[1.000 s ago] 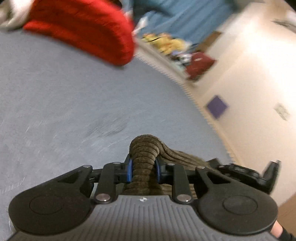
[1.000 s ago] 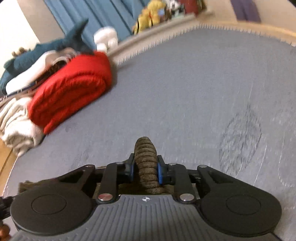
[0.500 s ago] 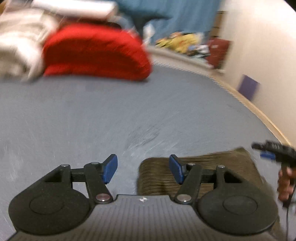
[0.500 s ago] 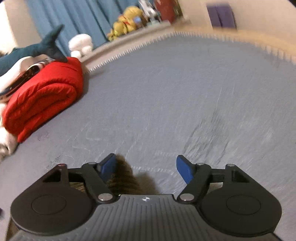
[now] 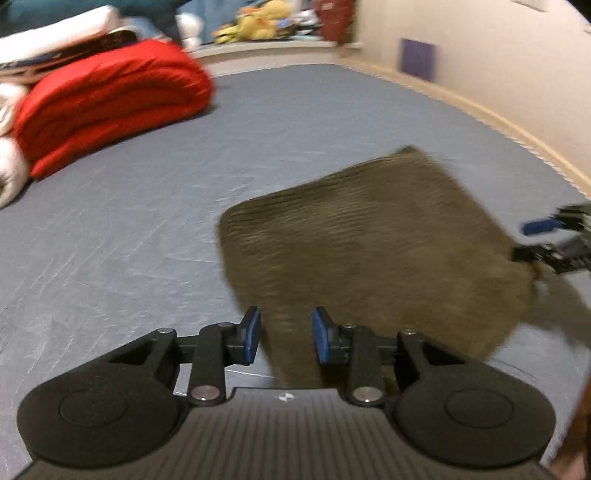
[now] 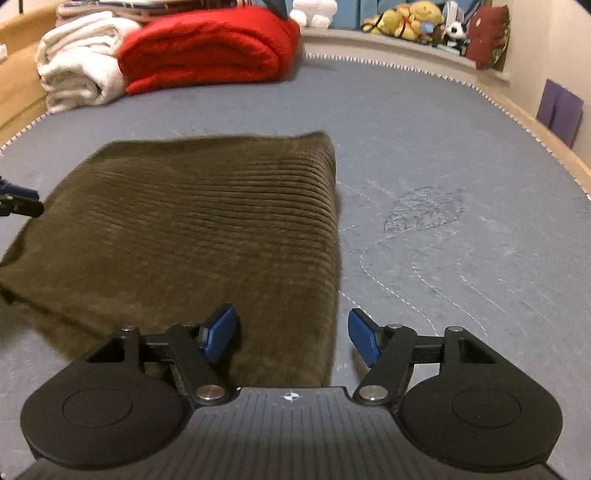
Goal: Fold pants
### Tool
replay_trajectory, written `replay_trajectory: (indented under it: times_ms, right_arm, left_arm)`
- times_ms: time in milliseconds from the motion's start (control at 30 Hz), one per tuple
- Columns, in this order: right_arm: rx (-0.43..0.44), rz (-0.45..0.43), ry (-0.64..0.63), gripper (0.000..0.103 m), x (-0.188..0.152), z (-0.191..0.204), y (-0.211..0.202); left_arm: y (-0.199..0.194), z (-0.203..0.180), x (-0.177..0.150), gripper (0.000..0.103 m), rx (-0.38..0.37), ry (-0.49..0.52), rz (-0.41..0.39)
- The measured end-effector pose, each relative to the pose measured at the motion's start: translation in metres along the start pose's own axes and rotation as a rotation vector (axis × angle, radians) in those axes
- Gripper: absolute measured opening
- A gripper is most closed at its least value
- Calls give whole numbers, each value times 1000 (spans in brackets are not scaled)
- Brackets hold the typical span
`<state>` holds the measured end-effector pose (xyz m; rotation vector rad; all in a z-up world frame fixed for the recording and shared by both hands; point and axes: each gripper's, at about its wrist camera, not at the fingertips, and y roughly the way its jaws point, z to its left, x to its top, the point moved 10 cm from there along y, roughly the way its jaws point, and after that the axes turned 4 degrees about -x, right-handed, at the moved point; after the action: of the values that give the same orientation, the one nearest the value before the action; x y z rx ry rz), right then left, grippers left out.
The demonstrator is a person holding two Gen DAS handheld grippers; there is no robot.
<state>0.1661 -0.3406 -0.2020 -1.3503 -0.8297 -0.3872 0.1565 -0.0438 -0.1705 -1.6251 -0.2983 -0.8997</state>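
Note:
The brown corduroy pants (image 5: 369, 243) (image 6: 192, 221) lie folded into a flat rectangle on the grey-blue bed (image 5: 110, 240). My left gripper (image 5: 286, 339) hovers over their near left corner. Its jaws are closing, and the cloth shows below the gap without being pinched. My right gripper (image 6: 291, 336) stands wide over the pants' right edge, its jaws closing slightly with nothing gripped. Each gripper also shows at the other view's edge: the right gripper (image 5: 550, 240) and the left gripper (image 6: 18, 203), both beside the pants.
A rolled red blanket (image 5: 110, 103) (image 6: 207, 48) and white towels (image 6: 77, 70) lie at the far end of the bed. Stuffed toys (image 6: 406, 18) sit on a ledge behind. The wall with a purple patch (image 6: 557, 110) runs along the right edge.
Both grippers let go of the bunched pants fold, opened and drew back. The pants now lie flat. The left jaws have narrowed again since half a second ago.

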Motion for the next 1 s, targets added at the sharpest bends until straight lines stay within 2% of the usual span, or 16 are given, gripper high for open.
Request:
replay_trajectory:
  times_ms: [33,67,133,200,233,300,367,400,467,533,667,800,833,900,967,1000]
  right_arm:
    - [-8,6,0,69,-4,0,-2]
    - [-34,29,-3,69,-10,-2,0]
    - [-60,76,13,70,-25,-5,-1]
    - [-62,105,68,71,-24,-7,-9]
    - [-76,114,93,72,-22,-8,-14]
    - [-98,94,153,75,-14,-10,-31]
    - [-106,64,211,82,-7,-5,-51]
    - [-114,37,229,85,-4,0,-63]
    - [-120,-24,258,98,2,12,-85]
    - [-107,-85,284,102,4,30,-108]
    - [-87,-170,258,102,2,56,-126]
    - [-157,-283,215,102,7,56,-130]
    - [-184,-292,221,102,2,55,-129]
    - [-207,-242,267,102,-9,50,-112]
    - [-173,-194,287,102,-15,54,-100]
    - [-162,-178,270,102,-17,59,-94]
  left_arm:
    - [4,-8,-9,35,-34,28,39]
    - [12,-14,-23,35,-35,61,97]
    - [24,-23,-49,36,34,162,161]
    - [16,-30,-46,35,101,192,159]
    - [8,-33,-40,37,131,175,150]
    - [-17,-41,-30,51,157,90,84]
    - [-52,-51,-21,87,174,-35,-13]
    - [-65,-58,-19,89,183,-75,-48]
    - [-85,-77,-17,89,182,-114,-81]
    - [-97,-99,-17,90,180,-120,-96]
    - [-108,-112,-13,93,217,-168,-113]
    - [-111,-116,-16,93,237,-218,-182]
    - [-110,-116,-19,93,251,-220,-182]
    - [-100,-112,-26,93,261,-266,-136]
    - [-92,-104,-27,103,254,-273,-130]
    - [-90,-100,-29,103,276,-274,-121]
